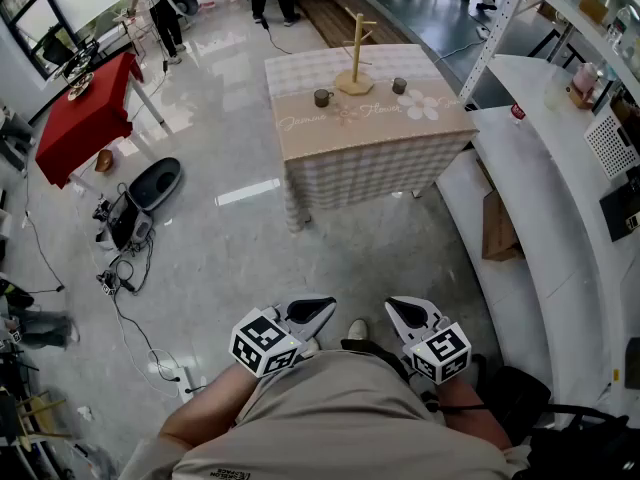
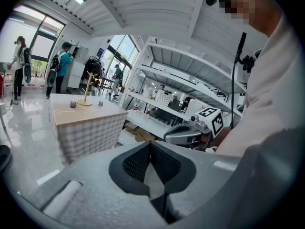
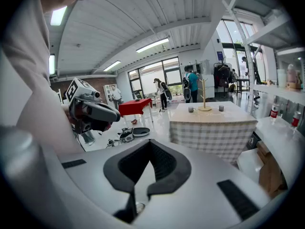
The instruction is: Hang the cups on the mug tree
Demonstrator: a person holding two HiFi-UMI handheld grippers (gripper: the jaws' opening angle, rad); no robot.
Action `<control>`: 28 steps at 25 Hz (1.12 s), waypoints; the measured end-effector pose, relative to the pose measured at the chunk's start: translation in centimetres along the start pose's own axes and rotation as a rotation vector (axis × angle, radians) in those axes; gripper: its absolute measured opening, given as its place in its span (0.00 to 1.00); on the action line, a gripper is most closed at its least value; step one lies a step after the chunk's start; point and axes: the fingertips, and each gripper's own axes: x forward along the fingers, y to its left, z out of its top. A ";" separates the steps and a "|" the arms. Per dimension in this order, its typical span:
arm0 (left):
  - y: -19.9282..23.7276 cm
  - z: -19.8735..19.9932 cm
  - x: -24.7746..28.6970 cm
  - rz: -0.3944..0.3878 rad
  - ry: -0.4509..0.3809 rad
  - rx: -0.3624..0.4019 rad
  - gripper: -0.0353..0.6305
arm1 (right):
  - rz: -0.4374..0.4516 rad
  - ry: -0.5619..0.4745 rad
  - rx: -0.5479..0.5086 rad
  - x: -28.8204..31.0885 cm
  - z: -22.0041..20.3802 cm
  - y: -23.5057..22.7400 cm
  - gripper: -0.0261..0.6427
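Note:
The wooden mug tree (image 1: 356, 53) stands on a checked-cloth table (image 1: 370, 153) far ahead of me. One grey cup (image 1: 322, 97) sits to its left and another (image 1: 399, 86) to its right. Both grippers are held low by the person's waist, far from the table. My left gripper (image 1: 325, 306) is shut with nothing in it, and so is my right gripper (image 1: 395, 306). The left gripper view shows the tree (image 2: 86, 92) and a cup (image 2: 73, 104) small in the distance beyond the closed jaws. In the right gripper view the tree (image 3: 204, 95) and both cups (image 3: 190, 109) stand on the table.
A white curved counter (image 1: 545, 198) runs along the right, with a cardboard box (image 1: 498, 226) below it. A red-covered table (image 1: 85, 118) stands at the left, and cables and a black device (image 1: 150, 188) lie on the floor. People stand at the back of the room.

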 end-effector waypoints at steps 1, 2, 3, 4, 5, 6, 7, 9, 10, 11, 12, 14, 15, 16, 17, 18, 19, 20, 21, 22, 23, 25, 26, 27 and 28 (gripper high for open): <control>-0.2 0.5 0.7 -0.003 -0.001 0.004 0.06 | 0.002 -0.003 -0.007 -0.2 0.2 -0.6 0.06; -0.4 0.9 1.3 -0.006 -0.001 0.006 0.06 | 0.005 -0.006 -0.012 -0.5 0.4 -1.2 0.06; -0.6 1.3 2.0 -0.006 0.001 0.006 0.06 | 0.006 -0.009 -0.015 -0.8 0.6 -1.8 0.06; -0.7 1.6 2.8 -0.004 0.006 0.003 0.06 | 0.007 -0.010 -0.012 -1.1 0.7 -2.6 0.06; -0.8 1.9 3.6 -0.001 0.011 0.000 0.06 | 0.006 -0.011 -0.007 -1.4 0.7 -3.5 0.06; -0.9 2.2 4.4 0.001 0.016 -0.003 0.06 | 0.004 -0.012 -0.002 -1.7 0.7 -4.5 0.06; -1.0 2.6 5.2 0.001 0.020 -0.002 0.06 | 0.002 -0.013 0.001 -2.0 0.7 -5.5 0.06; -1.0 3.3 6.9 0.003 0.028 0.002 0.06 | 0.001 -0.020 0.006 -2.4 0.6 -7.4 0.06; -0.8 3.5 7.8 0.008 0.034 0.005 0.06 | 0.001 -0.024 0.011 -2.5 0.4 -8.3 0.06; -0.7 3.7 8.7 0.013 0.039 0.008 0.06 | 0.003 -0.025 0.018 -2.6 0.2 -9.3 0.06; -0.5 3.9 9.6 0.019 0.043 0.010 0.06 | 0.006 -0.023 0.024 -2.7 -0.2 -10.2 0.06; 0.0 4.5 11.3 0.030 0.043 0.010 0.06 | 0.017 -0.007 0.025 -2.6 -0.9 -11.9 0.06; 0.2 4.9 12.0 0.034 0.042 0.010 0.06 | 0.022 0.003 0.019 -2.5 -1.1 -12.6 0.06; 0.5 5.2 12.6 0.038 0.043 0.010 0.06 | 0.025 0.010 0.013 -2.3 -1.3 -13.3 0.06; 0.8 5.5 13.1 0.040 0.044 0.010 0.06 | 0.027 0.011 0.012 -2.2 -1.2 -13.9 0.06; 1.1 5.8 13.6 0.042 0.046 0.010 0.06 | 0.028 0.008 0.015 -2.0 -1.0 -14.5 0.06; 1.5 6.2 14.0 0.042 0.049 0.009 0.06 | 0.029 0.004 0.020 -1.7 -0.8 -15.1 0.06; 2.1 6.5 14.5 0.043 0.050 0.009 0.06 | 0.026 0.001 0.024 -1.3 -0.5 -15.9 0.06; 2.8 6.9 15.0 0.042 0.051 0.009 0.06 | 0.021 -0.002 0.027 -0.7 -0.2 -16.7 0.06; 3.7 7.3 15.5 0.041 0.050 0.012 0.06 | 0.015 -0.003 0.029 0.0 0.1 -17.6 0.07; 4.7 7.6 15.9 0.039 0.050 0.016 0.06 | 0.007 0.000 0.030 0.9 0.3 -18.5 0.07; 7.1 8.0 16.8 0.036 0.051 0.022 0.06 | -0.008 0.009 0.031 3.0 0.9 -20.1 0.12; 8.6 8.2 17.2 0.032 0.052 0.022 0.06 | -0.016 0.009 0.034 4.2 1.4 -20.9 0.14; 10.2 8.7 17.5 0.026 0.052 0.018 0.06 | -0.025 0.006 0.042 5.5 2.0 -21.7 0.16; 11.8 9.3 17.8 0.018 0.050 0.012 0.06 | -0.037 0.005 0.051 6.7 2.9 -22.4 0.16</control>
